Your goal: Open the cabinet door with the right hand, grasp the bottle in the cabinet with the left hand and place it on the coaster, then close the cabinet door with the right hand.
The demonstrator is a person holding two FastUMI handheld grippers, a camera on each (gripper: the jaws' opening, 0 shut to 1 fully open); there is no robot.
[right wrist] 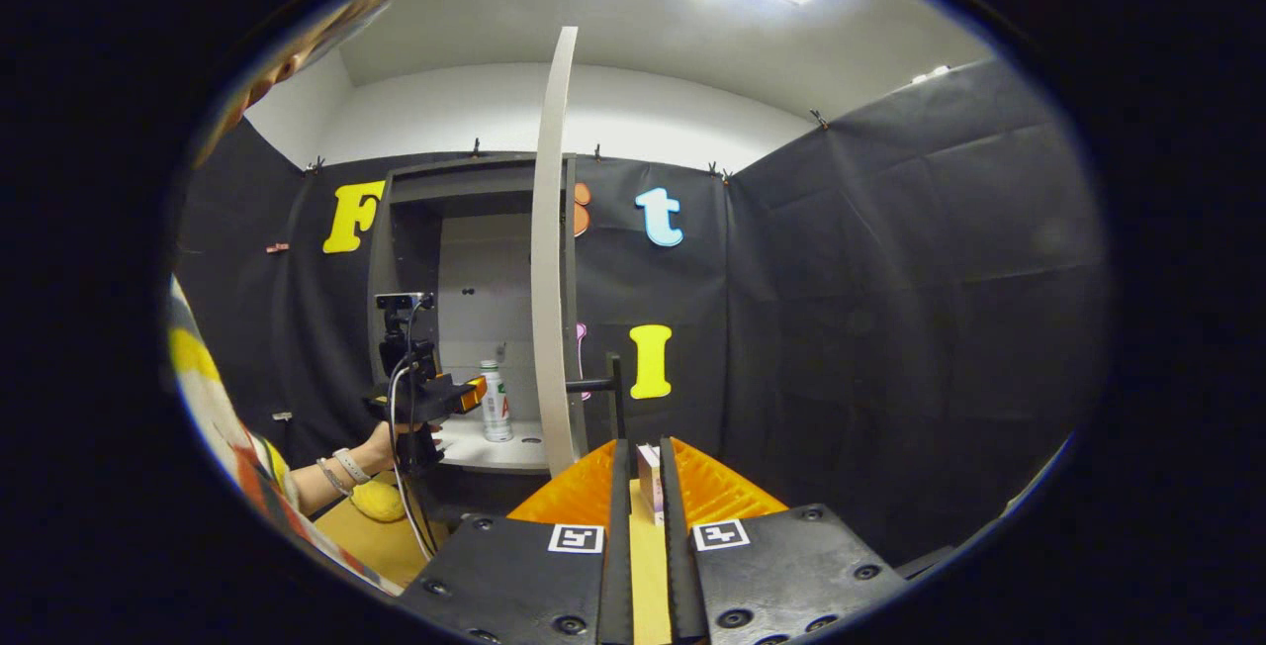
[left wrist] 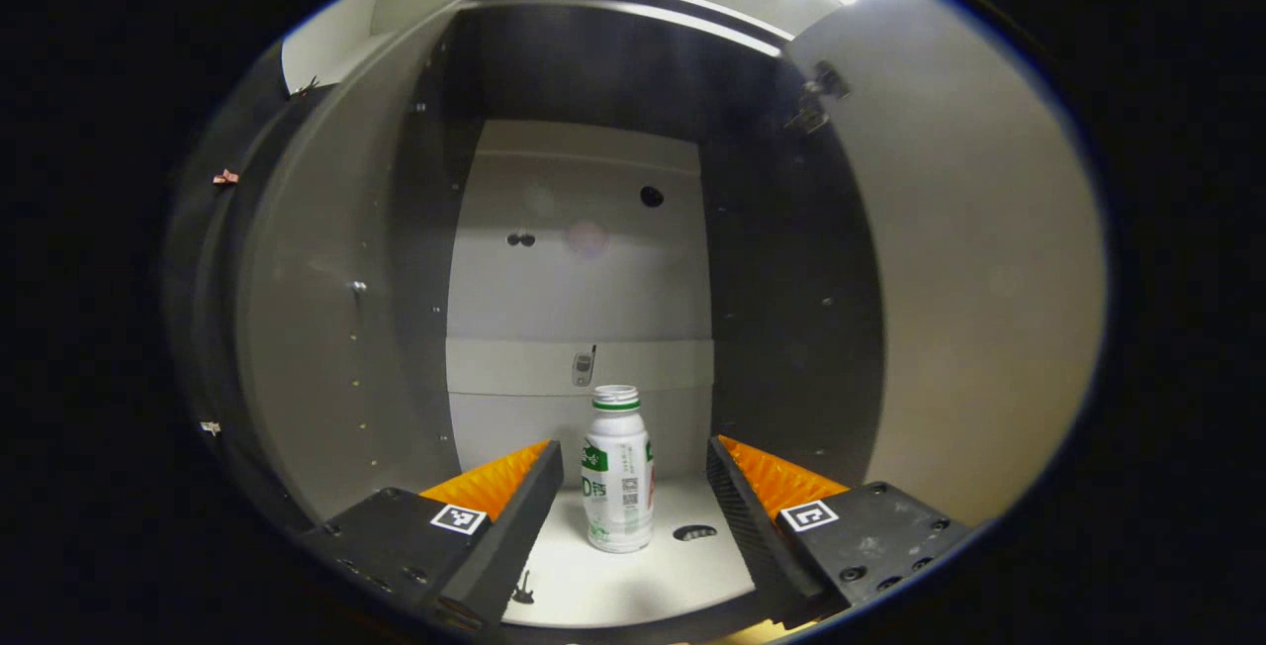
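Cabinet [left wrist: 584, 259]: tall, dark side walls, pale back panel, pale shelf; stands against the booth wall. Cabinet door [right wrist: 550, 259]: pale, swung open, seen edge-on in the right gripper view, dark bar handle [right wrist: 598, 386] projecting from it. Left gripper [left wrist: 633, 472]: jaws spread wide, one finger on each side of the bottle, neither touching it; in the right gripper view it is held by a hand [right wrist: 381, 447] at the cabinet mouth. Right gripper [right wrist: 638, 487]: fingers drawn close, narrow gap, a small box-like item showing between them; contact cannot be told. Bottle [left wrist: 618, 472]: white, green-banded, upright on the cabinet shelf, between the left gripper's fingers.
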